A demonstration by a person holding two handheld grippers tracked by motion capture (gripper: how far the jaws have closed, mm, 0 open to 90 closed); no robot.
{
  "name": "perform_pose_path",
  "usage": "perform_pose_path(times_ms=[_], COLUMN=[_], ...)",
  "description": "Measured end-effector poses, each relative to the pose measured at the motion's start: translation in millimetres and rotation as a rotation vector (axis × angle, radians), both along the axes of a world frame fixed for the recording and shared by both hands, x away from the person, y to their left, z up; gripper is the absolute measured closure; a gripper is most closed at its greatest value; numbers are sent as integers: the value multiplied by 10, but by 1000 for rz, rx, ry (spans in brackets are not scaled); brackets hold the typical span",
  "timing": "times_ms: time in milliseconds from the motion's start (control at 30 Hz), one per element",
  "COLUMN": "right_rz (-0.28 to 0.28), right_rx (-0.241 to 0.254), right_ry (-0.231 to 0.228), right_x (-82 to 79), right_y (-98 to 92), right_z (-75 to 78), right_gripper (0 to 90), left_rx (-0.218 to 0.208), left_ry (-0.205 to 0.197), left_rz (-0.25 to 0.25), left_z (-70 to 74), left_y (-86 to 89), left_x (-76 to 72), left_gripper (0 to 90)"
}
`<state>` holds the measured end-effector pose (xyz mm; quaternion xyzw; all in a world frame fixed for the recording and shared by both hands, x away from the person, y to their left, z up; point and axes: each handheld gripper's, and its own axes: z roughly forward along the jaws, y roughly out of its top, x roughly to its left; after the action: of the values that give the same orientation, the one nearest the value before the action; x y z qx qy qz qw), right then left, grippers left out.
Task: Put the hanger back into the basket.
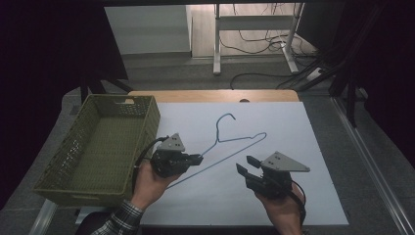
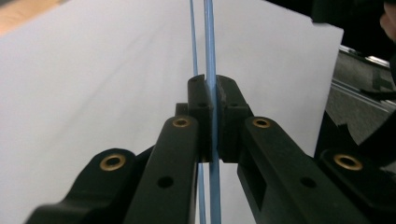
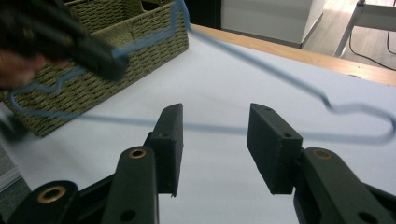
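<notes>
keep left claw pinching hanger wire, lift level toward basket; right claw spread, clear of wire.

The room is dim, dark at both sides; the white table catches soft light. The blue hanger smears with blur up close.

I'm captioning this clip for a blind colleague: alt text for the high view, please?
A person's left gripper clamps a blue wire hanger over a white sheet, while the right gripper is open beside it. A green basket stands at the left.
</notes>
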<state>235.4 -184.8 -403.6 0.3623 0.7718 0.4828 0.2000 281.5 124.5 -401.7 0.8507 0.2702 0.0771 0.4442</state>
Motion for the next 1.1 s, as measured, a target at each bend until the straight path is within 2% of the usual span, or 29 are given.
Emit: perform_pose_path(times_ms=[100,167,233,333,367,400,500,533,633,700,733,800,833,867,933,967,1033,1100], right_rz=[-1,-2,1,1,1,9,14,12,11,8,8,1,2,1,-2,-2,-1,-2], right_rx=[5,4,5,6,6,10,8,7,5,4,4,2,3,2,1,1,1,0], right_ry=[8,11,15,22,22,32,35,40,42,48,48,55,55,56,59,59,64,67], right_x=[-20,-27,-32,-36,-36,-42,-56,-64,-71,-71,-71,-65,-64,-61,-58,-58,-53,-51], right_y=[-55,-71,-107,-135,-135,-153,-176,-186,-209,-236,-236,-258,-260,-265,-269,-269,-271,-270], right_z=[-11,-13,-24,-36,-36,-48,-64,-71,-81,-97,-97,-115,-118,-123,-131,-131,-143,-149], right_gripper=[556,555,555,555,555,555,551,551,551,551,551,551,551,551,551,551,551,551], left_rx=[10,11,12,19,19,17,29,29,37,51,51,61,61,60,74,74,85,85], left_ry=[-12,-17,-22,-28,-28,-27,-33,-33,-37,-47,-47,-49,-49,-45,-52,-52,-55,-51], left_rz=[33,39,76,112,112,137,194,194,251,307,307,351,351,380,408,408,440,462], left_z=[123,154,278,376,376,423,475,475,500,511,511,508,508,497,481,481,439,402], left_y=[118,151,320,510,510,662,917,917,1192,1455,1455,1690,1690,1848,2009,2009,2201,2302], left_x=[34,41,73,98,98,112,109,109,86,49,49,18,18,-6,-32,-32,-58,-65], left_gripper=[869,869,869,868,869,869,869,869,869,869,869,869,869,869,869,869,868,868])
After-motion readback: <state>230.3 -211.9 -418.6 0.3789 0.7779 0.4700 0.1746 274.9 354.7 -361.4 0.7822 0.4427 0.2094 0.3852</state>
